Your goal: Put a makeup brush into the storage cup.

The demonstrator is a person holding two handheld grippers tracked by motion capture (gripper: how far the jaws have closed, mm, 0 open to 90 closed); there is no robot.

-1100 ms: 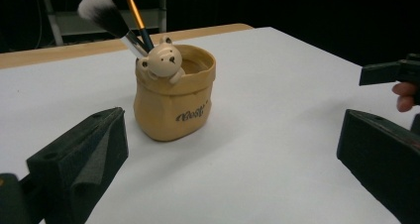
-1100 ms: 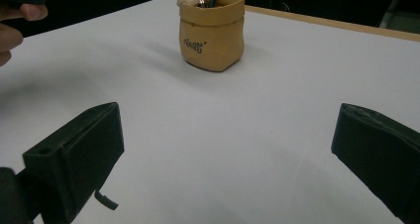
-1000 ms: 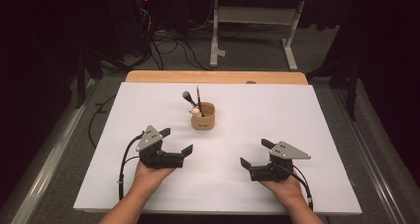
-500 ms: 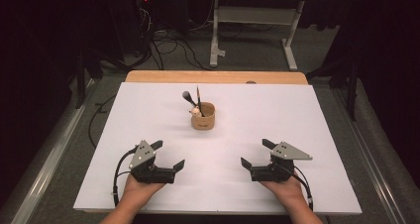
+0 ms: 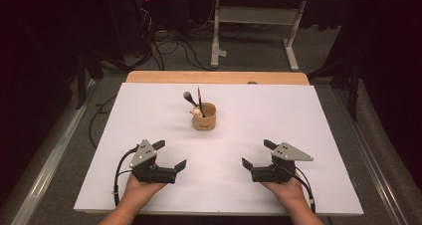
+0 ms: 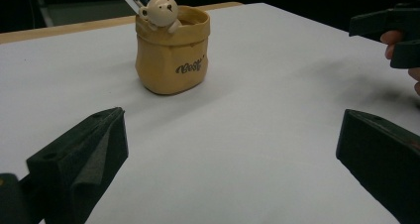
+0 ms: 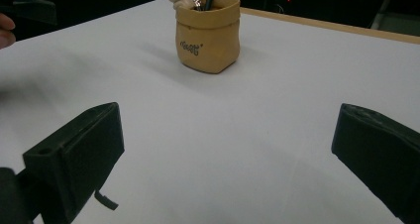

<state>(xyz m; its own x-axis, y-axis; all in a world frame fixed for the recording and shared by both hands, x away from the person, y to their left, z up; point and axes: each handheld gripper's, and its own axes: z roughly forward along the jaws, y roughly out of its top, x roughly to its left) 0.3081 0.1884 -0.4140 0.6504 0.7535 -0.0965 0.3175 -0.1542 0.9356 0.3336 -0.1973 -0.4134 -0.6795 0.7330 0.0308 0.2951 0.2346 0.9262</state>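
Note:
A tan bag-shaped ceramic cup (image 5: 204, 117) with a small bear figure on its rim stands upright on the white table top (image 5: 298, 115), mid-table. It holds a dark brush (image 5: 189, 98) and a thin dark stick. My left gripper (image 5: 170, 154) rests open near the front edge, left of centre, jaws wide apart with nothing between them. My right gripper (image 5: 256, 153) mirrors it at the right, also open and holding nothing. In the left gripper view the cup (image 6: 171, 55) is ahead and slightly left; in the right gripper view the cup (image 7: 208, 33) is ahead near centre.
A wooden board edge (image 5: 214, 77) runs along the table's far side. Beyond it are a grey floor, cables (image 5: 164, 46) and a white stand's legs (image 5: 293, 51). The right gripper (image 6: 391, 30) appears at the upper right of the left gripper view.
My left gripper has drawn back toward the near edge and slightly left, staying open. The right gripper and the cup have not moved.

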